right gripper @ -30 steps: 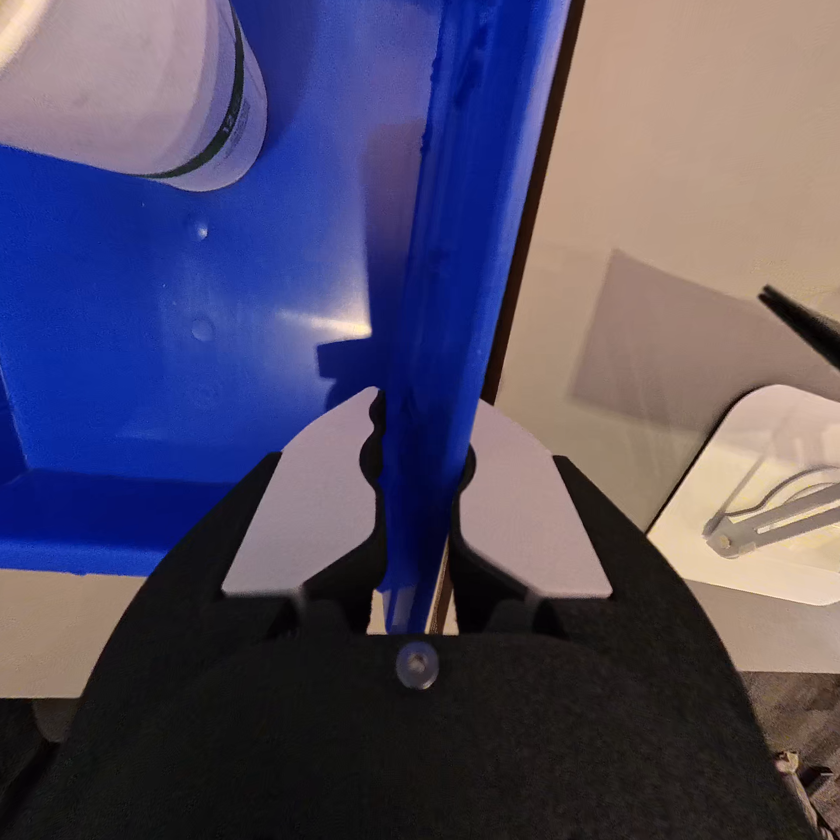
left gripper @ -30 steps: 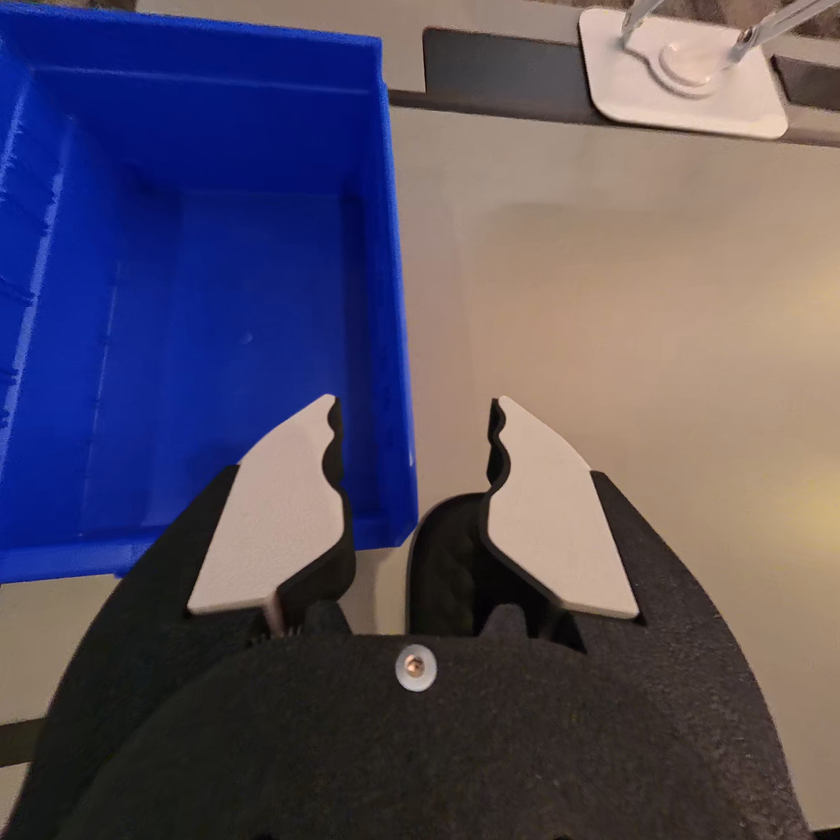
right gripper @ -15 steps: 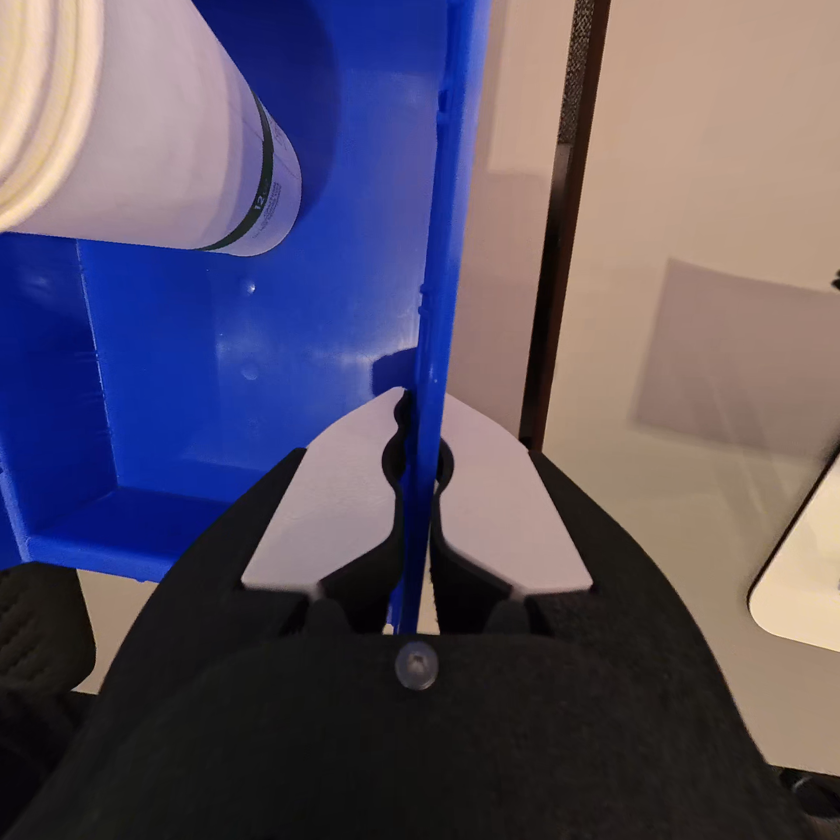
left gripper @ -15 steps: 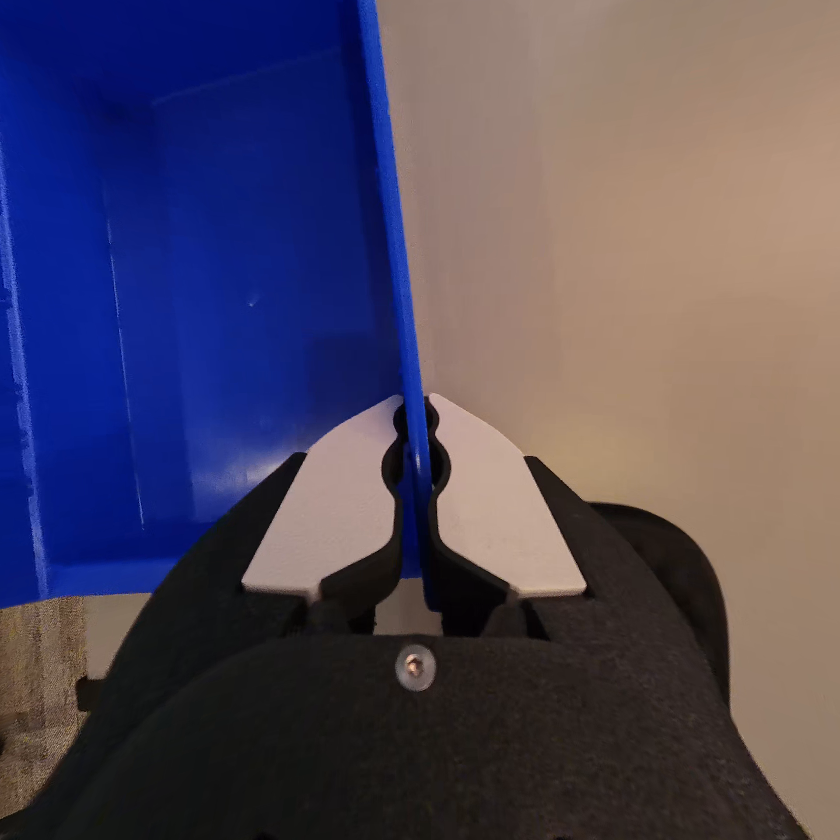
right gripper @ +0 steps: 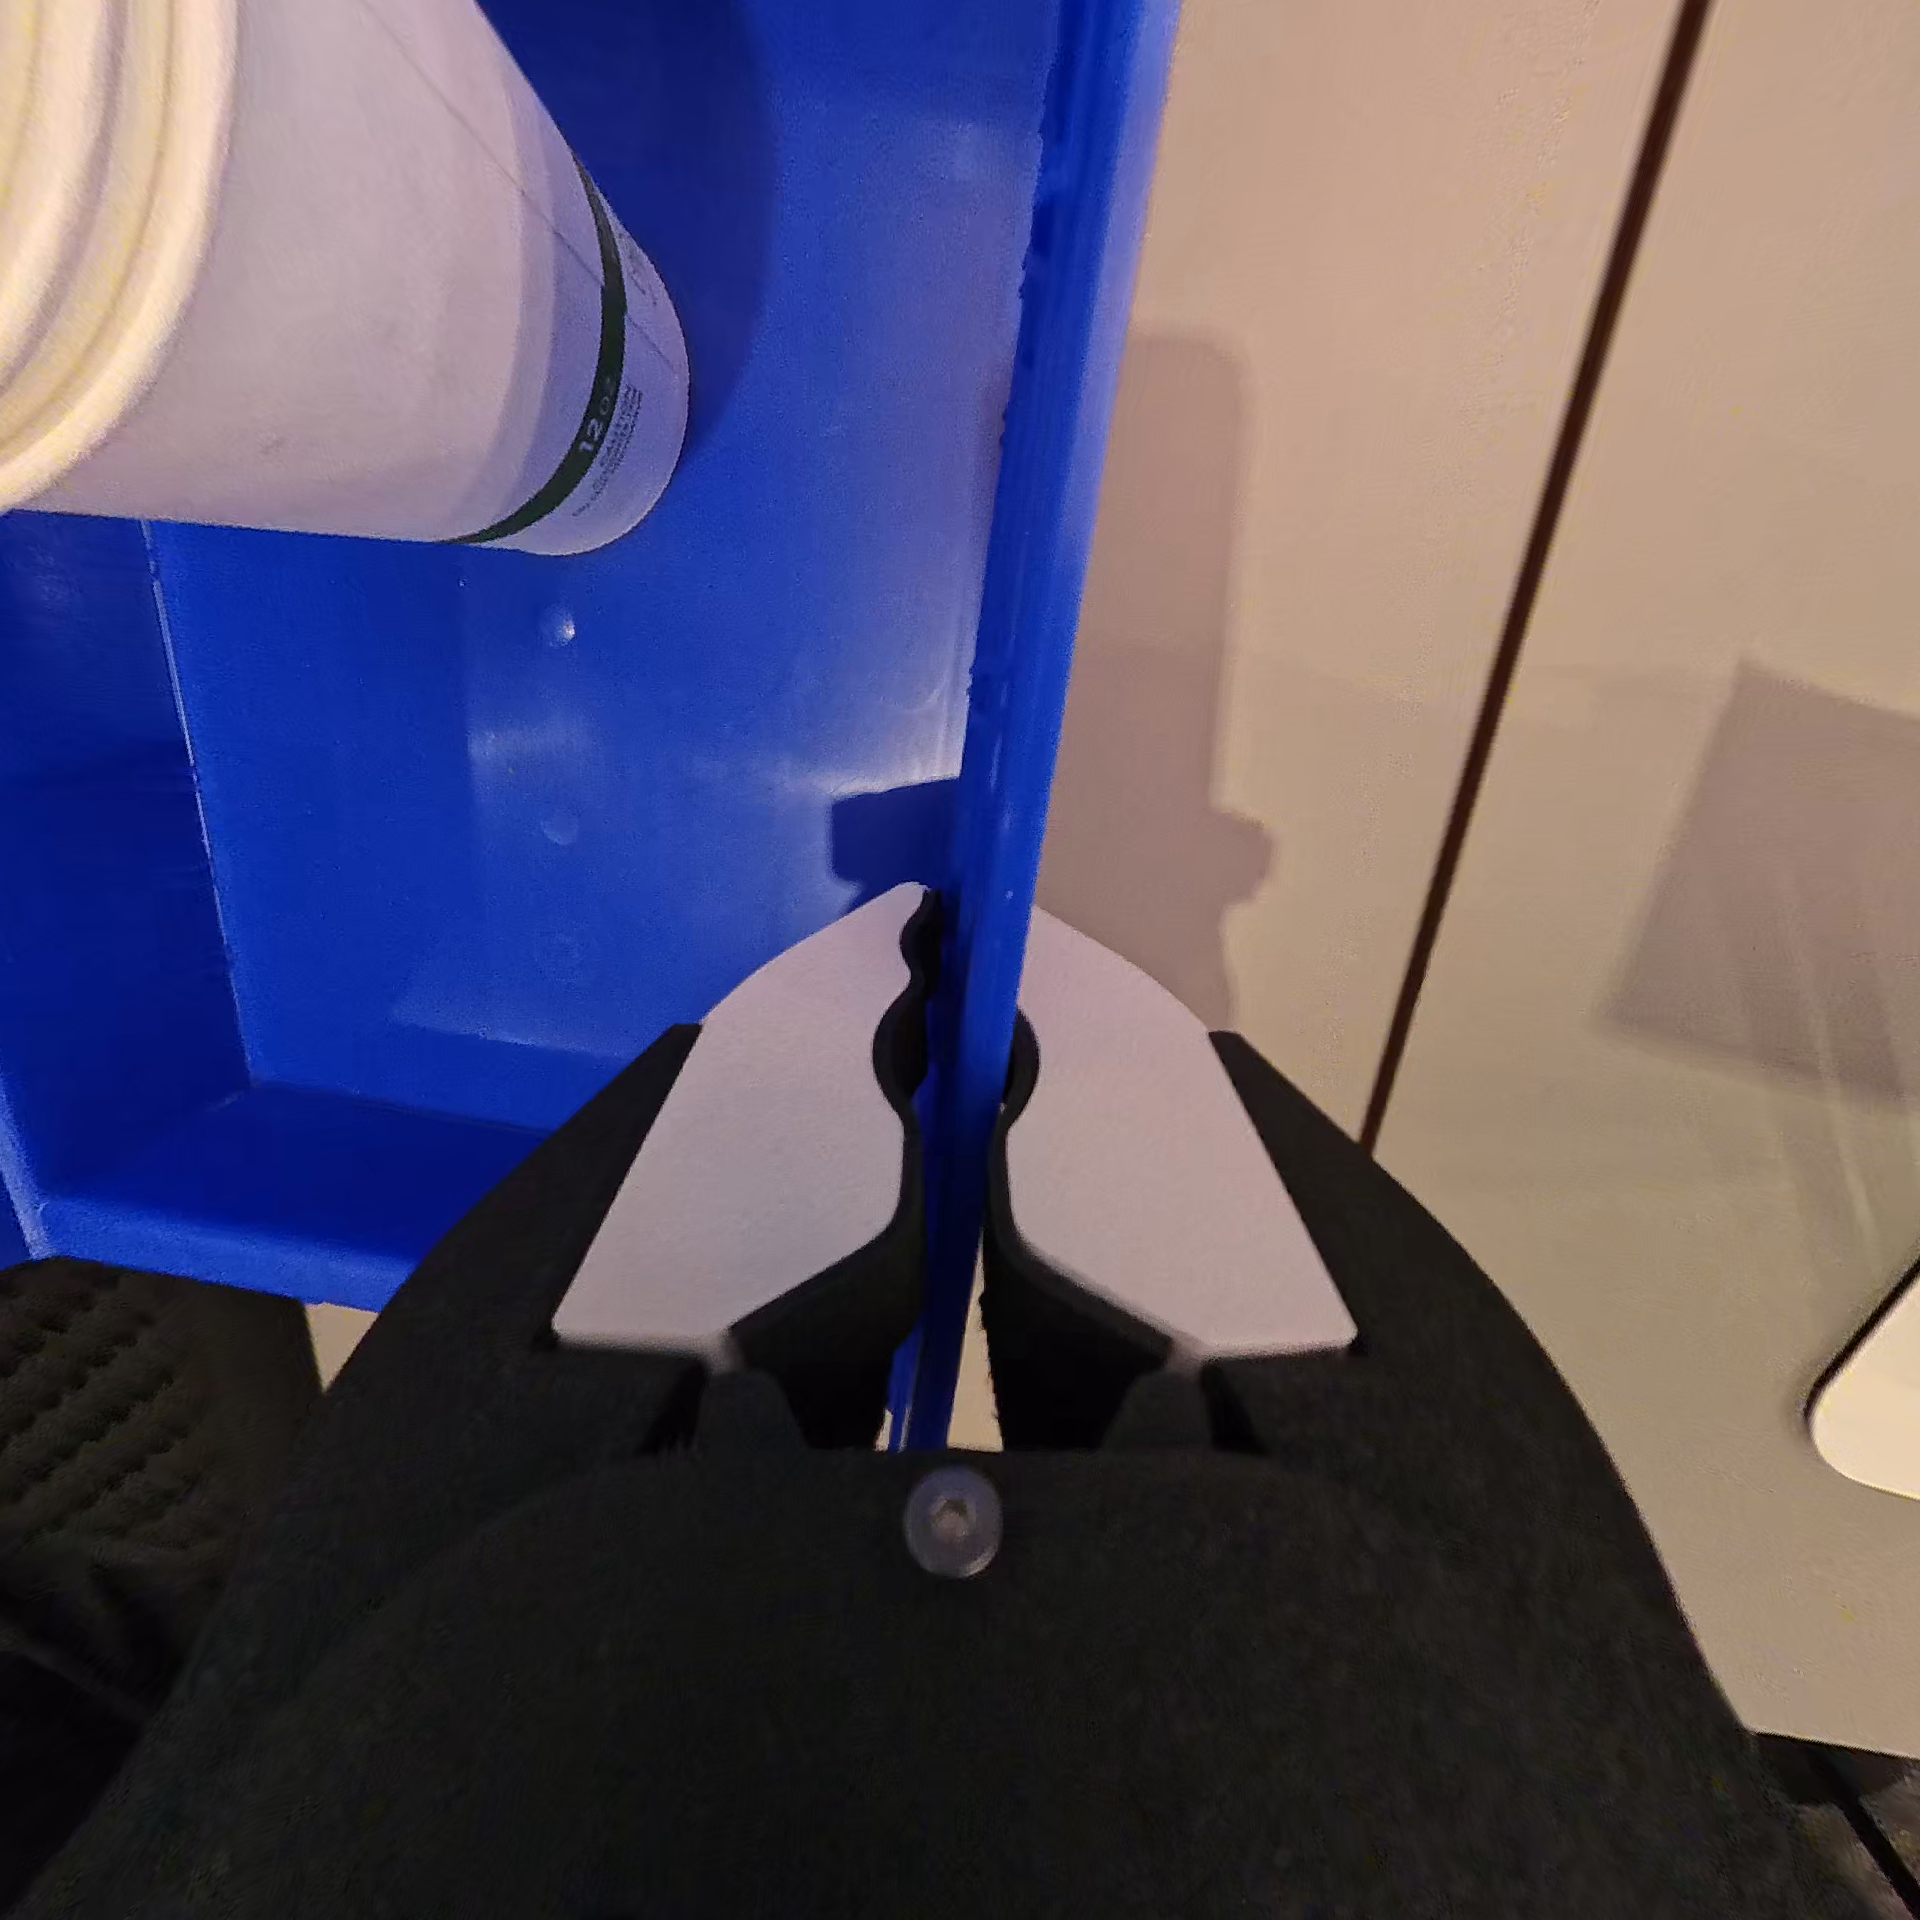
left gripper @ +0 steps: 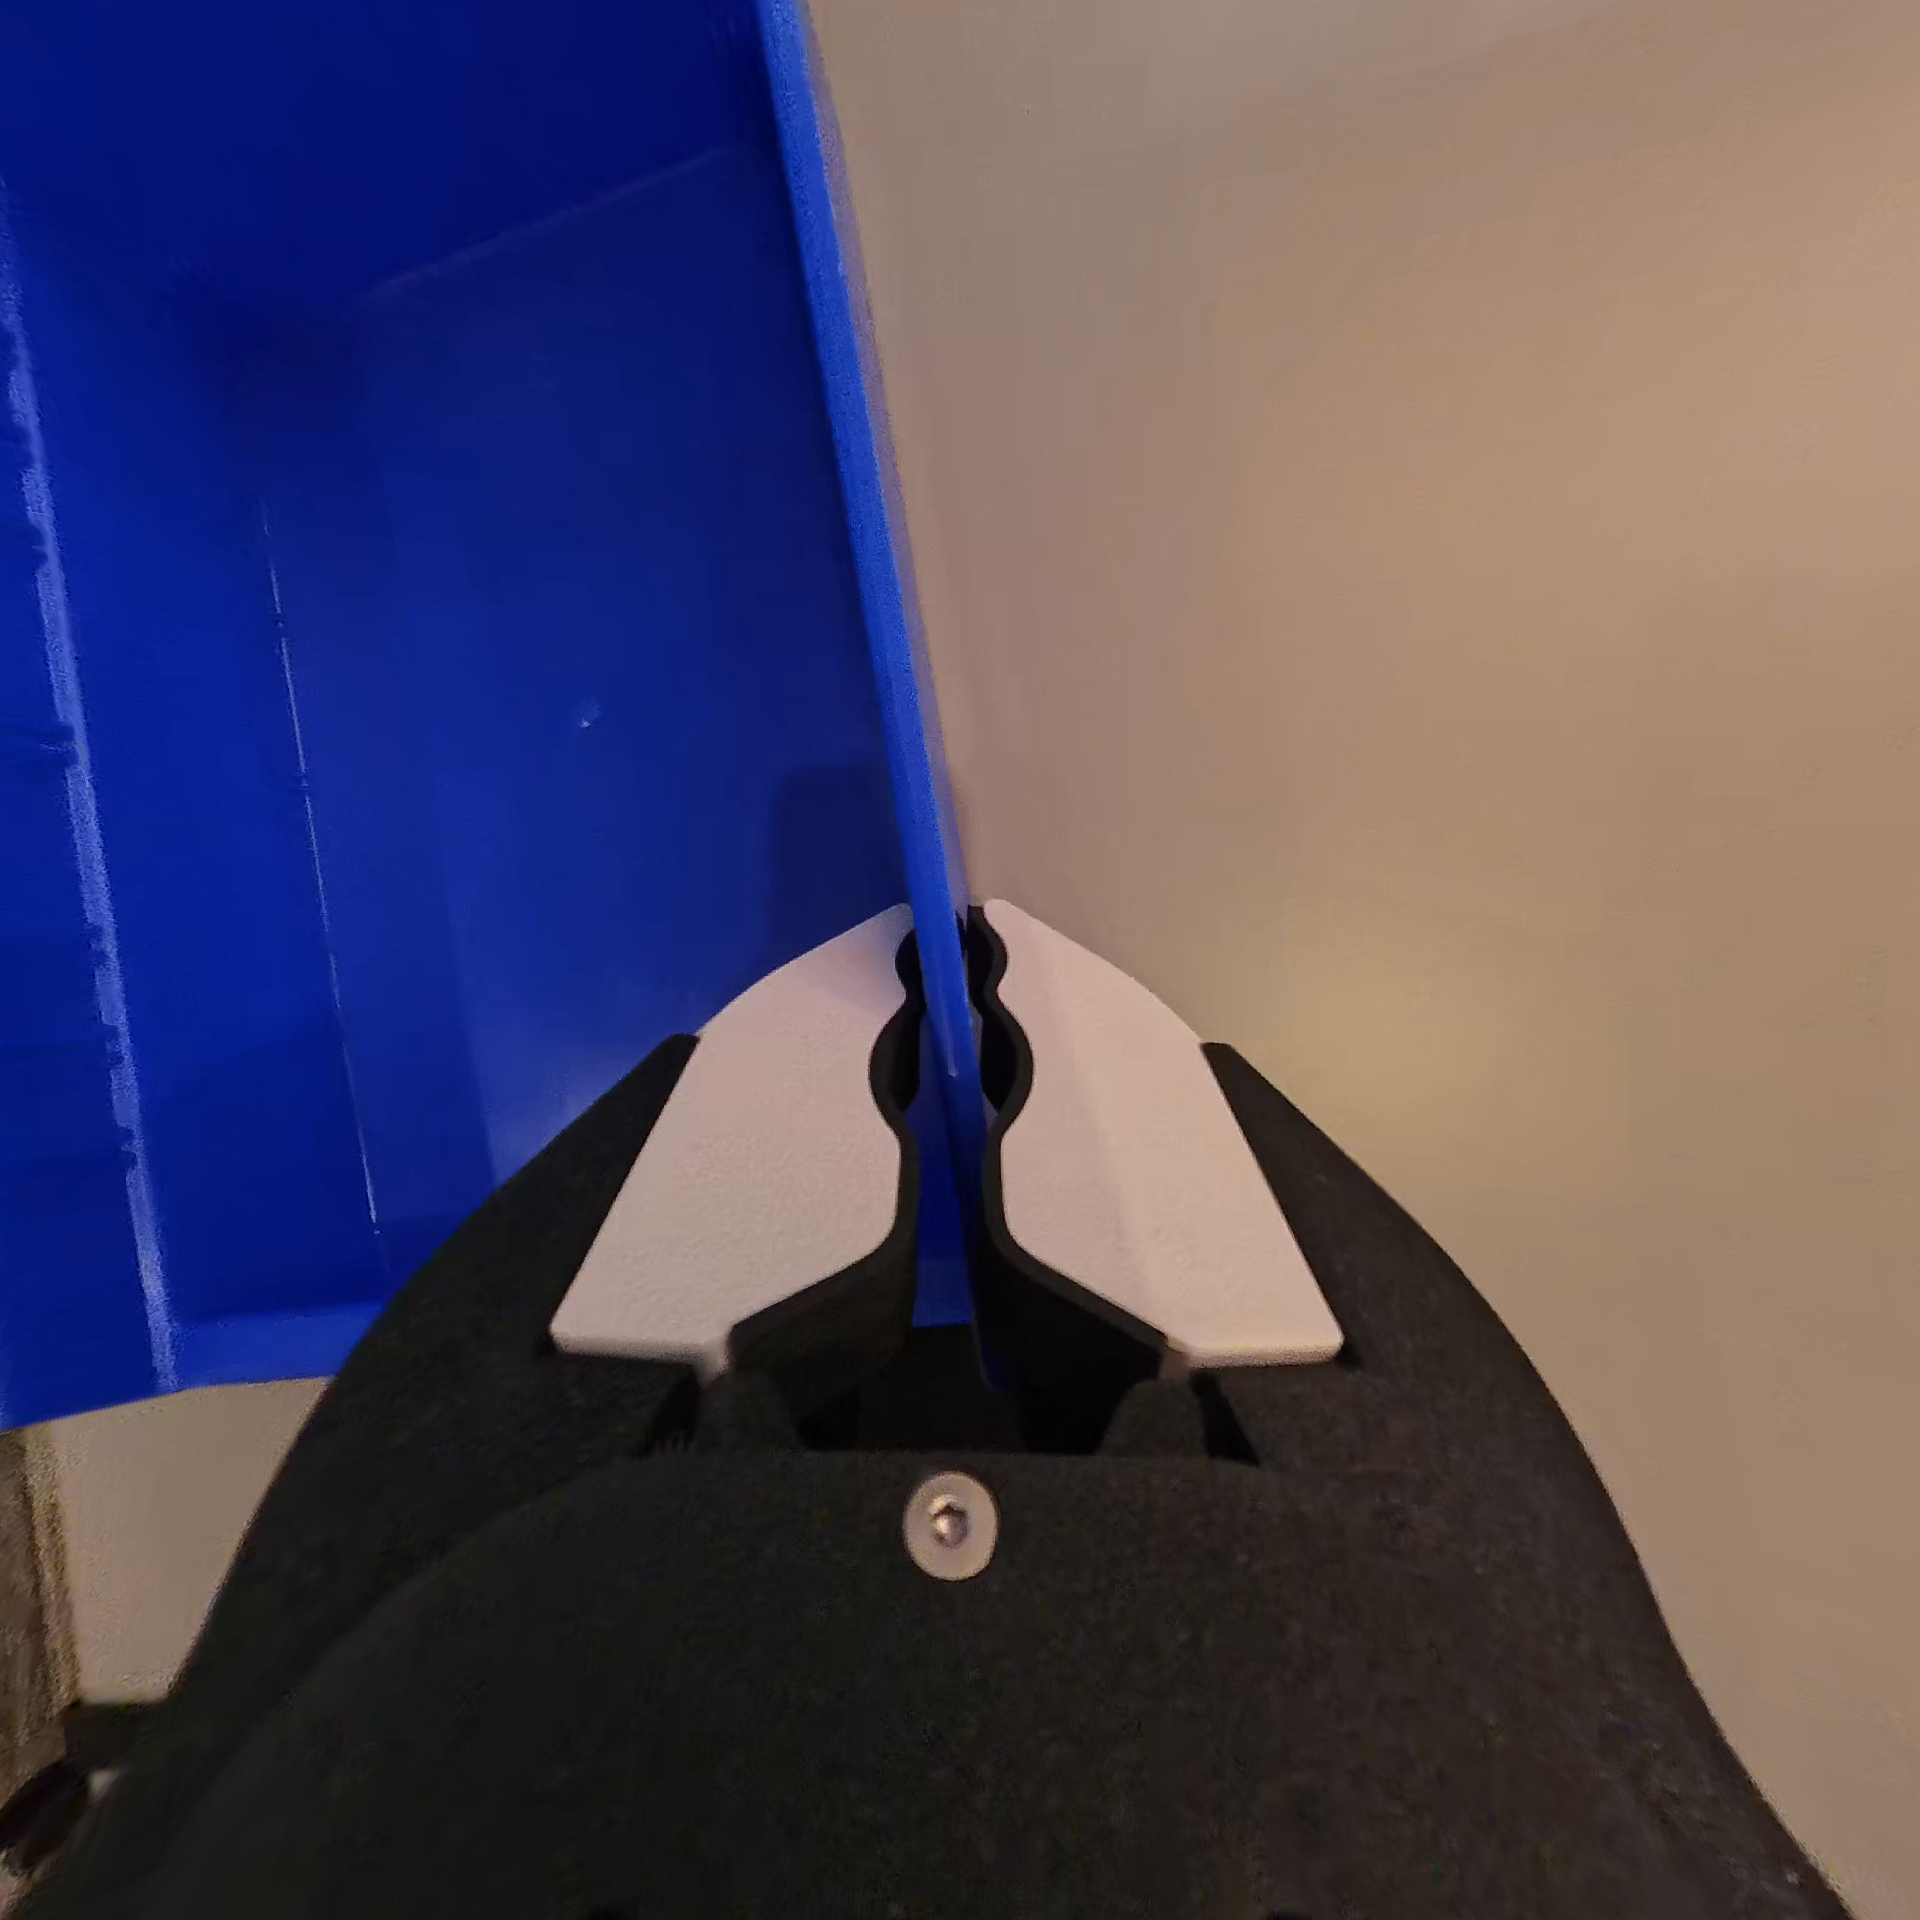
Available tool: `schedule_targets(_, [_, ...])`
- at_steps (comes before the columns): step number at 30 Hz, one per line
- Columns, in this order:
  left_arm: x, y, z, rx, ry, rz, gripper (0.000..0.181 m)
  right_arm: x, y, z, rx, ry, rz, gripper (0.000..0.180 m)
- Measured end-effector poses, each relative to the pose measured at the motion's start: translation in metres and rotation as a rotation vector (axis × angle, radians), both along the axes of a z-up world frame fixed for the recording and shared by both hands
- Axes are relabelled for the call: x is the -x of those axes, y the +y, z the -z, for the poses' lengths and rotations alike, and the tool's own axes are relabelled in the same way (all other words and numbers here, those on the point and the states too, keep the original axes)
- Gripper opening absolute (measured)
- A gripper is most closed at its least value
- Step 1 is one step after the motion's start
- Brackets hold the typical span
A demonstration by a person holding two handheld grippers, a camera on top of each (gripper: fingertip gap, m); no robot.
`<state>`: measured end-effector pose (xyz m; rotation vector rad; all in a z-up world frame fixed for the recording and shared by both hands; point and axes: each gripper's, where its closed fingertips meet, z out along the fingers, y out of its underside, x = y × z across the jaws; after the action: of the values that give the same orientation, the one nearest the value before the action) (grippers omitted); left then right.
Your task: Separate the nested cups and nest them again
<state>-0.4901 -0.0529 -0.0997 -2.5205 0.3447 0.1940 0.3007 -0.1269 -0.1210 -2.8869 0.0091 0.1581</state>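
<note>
Currently both grippers are clamping thin walls of blue rigid plastic bin: the left gripper (left gripper: 943, 920) is pinching the bin wall (left gripper: 862, 520) with its jaws pressed onto it, and the right gripper (right gripper: 971, 904) is doing the same on a blue bin wall (right gripper: 1023, 623). Whether both views are showing one bin or two, cannot tell. The white paper cup stack with a dark green band near its base (right gripper: 343, 312) is lying on its side inside the bin in the right wrist view, up and left of the jaws, not touching them; several rolled cream rims (right gripper: 94, 260) are showing at its open end, so it looks like one nested stack, at least three cups, exact count unclear. No cups are appearing in the left wrist view. Beige bench (left gripper: 1455, 727) is showing beside the bin; one white flat base (right gripper: 1870, 1392) is peeking in at the right edge. Judging: paper cups being light, thin-walled, easily crushed, a bit slick; best taking hold mid-body of the outer cup gently, and the inner cup by its rim to pull apart.
</note>
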Motion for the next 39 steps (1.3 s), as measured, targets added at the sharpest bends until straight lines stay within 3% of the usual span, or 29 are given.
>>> schedule_targets(11, [-0.107, -0.019, 0.001, -0.051, -0.071, 0.105, 0.004, 0.072, 0.020, -0.001, -0.003, 0.011, -0.053, 0.006])
schedule_targets(21, [-0.197, -0.045, 0.002, -0.092, -0.007, 0.214, 0.011, 0.157, 0.023, -0.003, 0.056, 0.091, -0.160, 0.010])
schedule_targets(27, [-0.245, -0.050, 0.003, -0.101, -0.010, 0.262, 0.018, 0.160, 0.053, -0.005, 0.017, 0.121, -0.050, 0.014])
schedule_targets(34, [-0.279, -0.049, 0.004, -0.093, -0.092, 0.271, 0.028, 0.156, 0.051, 0.011, 0.117, 0.013, -0.024, 0.008])
schedule_targets(39, [-0.306, -0.050, 0.005, -0.115, -0.142, 0.313, 0.041, 0.160, 0.049, 0.011, 0.143, 0.076, 0.049, 0.005])
